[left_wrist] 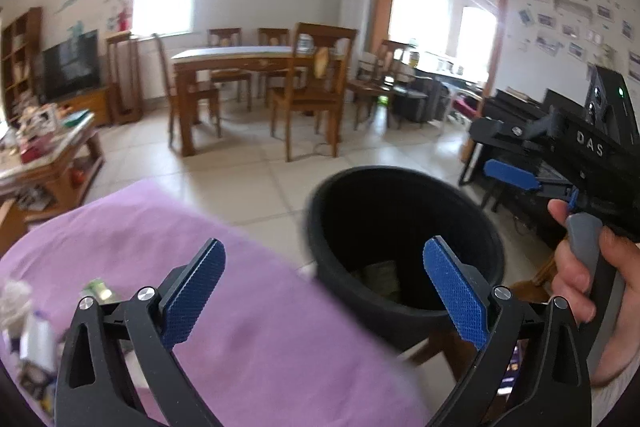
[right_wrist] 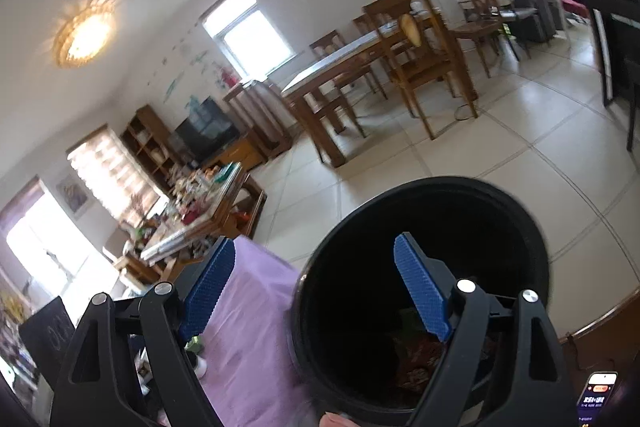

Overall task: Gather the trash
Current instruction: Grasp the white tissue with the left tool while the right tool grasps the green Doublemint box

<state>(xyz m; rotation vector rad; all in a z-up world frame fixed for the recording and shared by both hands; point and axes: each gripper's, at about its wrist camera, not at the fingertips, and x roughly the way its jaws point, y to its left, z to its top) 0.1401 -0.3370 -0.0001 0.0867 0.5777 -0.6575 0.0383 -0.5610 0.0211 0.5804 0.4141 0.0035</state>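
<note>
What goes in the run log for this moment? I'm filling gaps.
left gripper: open, empty | right gripper: open, empty | black bin: beside purple cloth, trash inside

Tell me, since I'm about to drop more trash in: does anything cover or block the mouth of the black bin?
Nothing visible does. The black bin has no lid, its mouth is open, and some trash already lies at the bottom.
</note>
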